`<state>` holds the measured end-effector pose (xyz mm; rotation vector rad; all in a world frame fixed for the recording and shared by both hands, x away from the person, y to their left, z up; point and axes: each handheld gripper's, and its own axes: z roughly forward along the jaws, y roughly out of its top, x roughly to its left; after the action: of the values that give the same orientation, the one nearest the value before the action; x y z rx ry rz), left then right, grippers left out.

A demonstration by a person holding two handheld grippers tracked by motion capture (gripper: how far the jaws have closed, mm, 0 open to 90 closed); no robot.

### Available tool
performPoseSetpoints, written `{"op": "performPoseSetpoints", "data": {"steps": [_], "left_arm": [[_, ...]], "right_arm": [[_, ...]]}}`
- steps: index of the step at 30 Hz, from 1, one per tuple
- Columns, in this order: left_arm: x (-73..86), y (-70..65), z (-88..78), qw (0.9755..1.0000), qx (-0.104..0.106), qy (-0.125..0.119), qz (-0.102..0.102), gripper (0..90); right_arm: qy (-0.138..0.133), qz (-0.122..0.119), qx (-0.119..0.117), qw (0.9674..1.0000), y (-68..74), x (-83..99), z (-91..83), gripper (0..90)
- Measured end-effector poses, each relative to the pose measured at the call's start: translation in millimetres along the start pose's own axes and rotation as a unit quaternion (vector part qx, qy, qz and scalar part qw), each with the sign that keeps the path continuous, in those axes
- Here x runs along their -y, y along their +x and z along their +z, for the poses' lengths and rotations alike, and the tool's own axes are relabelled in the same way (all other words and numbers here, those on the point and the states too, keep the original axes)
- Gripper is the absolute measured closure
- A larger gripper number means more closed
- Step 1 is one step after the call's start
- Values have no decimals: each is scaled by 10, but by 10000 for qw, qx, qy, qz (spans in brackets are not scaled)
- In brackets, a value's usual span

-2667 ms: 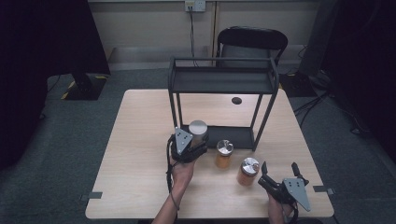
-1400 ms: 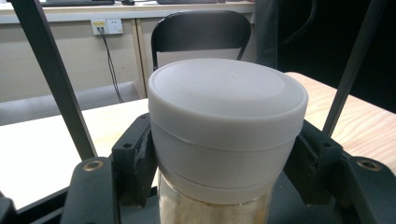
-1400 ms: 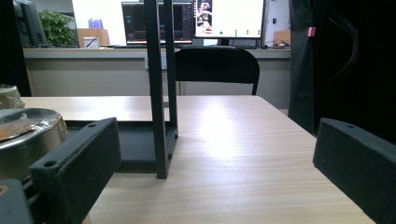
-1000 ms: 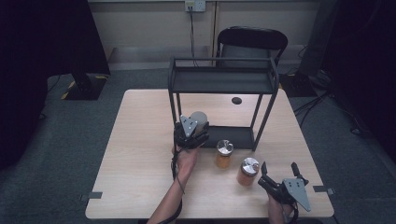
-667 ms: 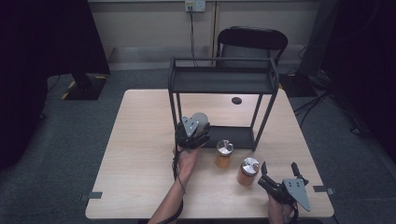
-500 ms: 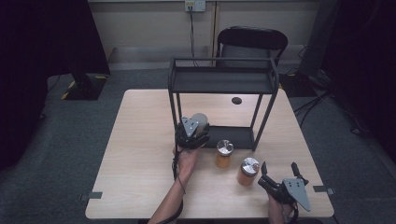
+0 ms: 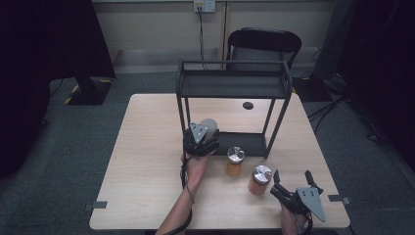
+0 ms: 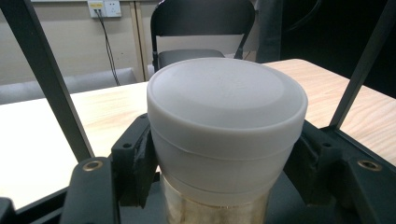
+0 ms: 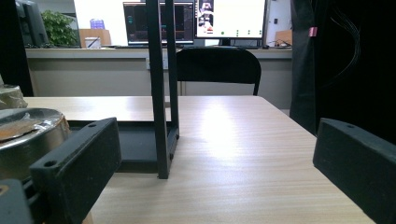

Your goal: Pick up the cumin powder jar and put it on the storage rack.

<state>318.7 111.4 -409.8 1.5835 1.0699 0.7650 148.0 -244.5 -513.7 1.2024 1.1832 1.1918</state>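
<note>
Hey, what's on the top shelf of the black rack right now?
The top shelf of the black rack looks bare in the high view. Below it, the left gripper holds a white-lidded jar at the lower shelf, whose surface under the jar is hidden.

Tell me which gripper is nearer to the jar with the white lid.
Left. The left gripper is clamped around the white-lidded jar at the black rack's lower shelf. The right gripper sits open near the table's front right corner, well apart from it.
</note>
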Motion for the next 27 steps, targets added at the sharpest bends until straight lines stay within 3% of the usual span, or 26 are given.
{"op": "performPoseSetpoints", "data": {"steps": [3,14,27], "left_arm": [[-19,12,-5,10000,35,-27,-60,326],[-65,-4,11,10000,-4,-40,12,314],[-186,0,-20,9995,0,-284,109,308]], "right_arm": [[2,2,5,10000,2,-1,0,0],[6,2,-4,10000,0,-2,1,1],[21,4,-12,10000,-2,-8,4,2]]}}
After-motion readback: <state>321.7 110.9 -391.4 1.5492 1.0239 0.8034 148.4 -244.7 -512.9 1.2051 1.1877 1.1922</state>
